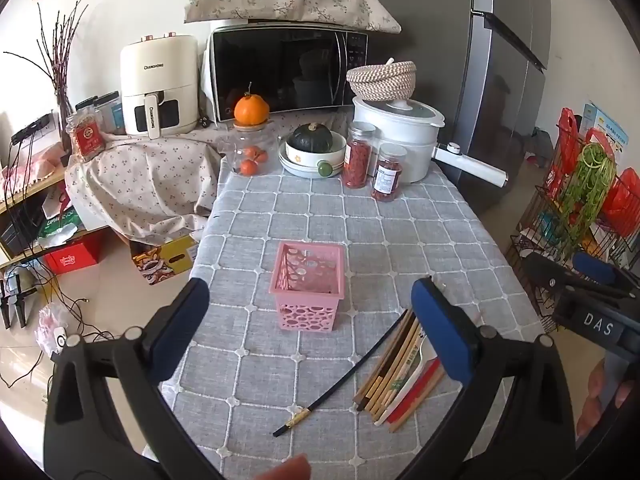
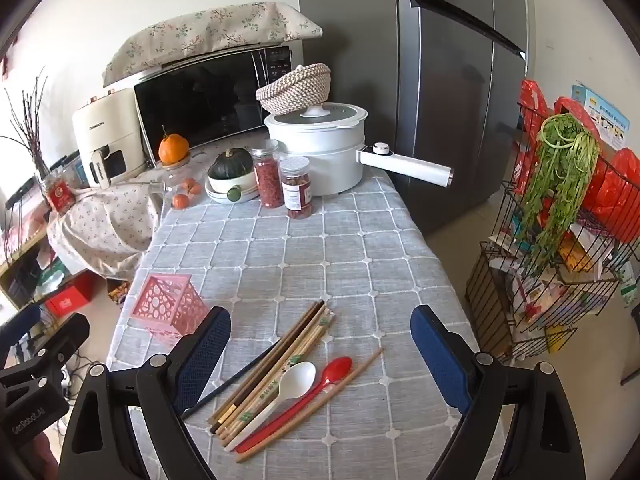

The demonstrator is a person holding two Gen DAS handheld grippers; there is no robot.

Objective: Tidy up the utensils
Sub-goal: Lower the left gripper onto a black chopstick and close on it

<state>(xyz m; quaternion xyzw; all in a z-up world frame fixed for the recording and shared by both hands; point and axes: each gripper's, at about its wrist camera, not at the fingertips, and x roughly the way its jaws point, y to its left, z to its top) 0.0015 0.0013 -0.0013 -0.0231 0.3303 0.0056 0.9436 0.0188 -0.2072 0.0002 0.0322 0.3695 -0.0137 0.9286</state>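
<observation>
A pink perforated basket point(image 1: 307, 286) stands empty on the grey checked tablecloth point(image 1: 360, 224); it also shows in the right wrist view point(image 2: 168, 304). To its right lies a pile of chopsticks point(image 2: 280, 356), a white spoon point(image 2: 280, 396) and a red spoon point(image 2: 316, 388). A black chopstick point(image 1: 344, 380) lies apart at the pile's left. The pile also shows in the left wrist view point(image 1: 400, 376). My left gripper point(image 1: 310, 324) is open and empty, above the table in front of the basket. My right gripper point(image 2: 320, 354) is open and empty above the pile.
At the table's far end stand a white pot point(image 2: 320, 152), two jars of red goods point(image 2: 284, 184), a bowl with a squash point(image 2: 232, 172) and a microwave point(image 1: 288, 68). A wire rack with greens point(image 2: 560, 220) stands right of the table. A fridge point(image 2: 452, 80) is behind.
</observation>
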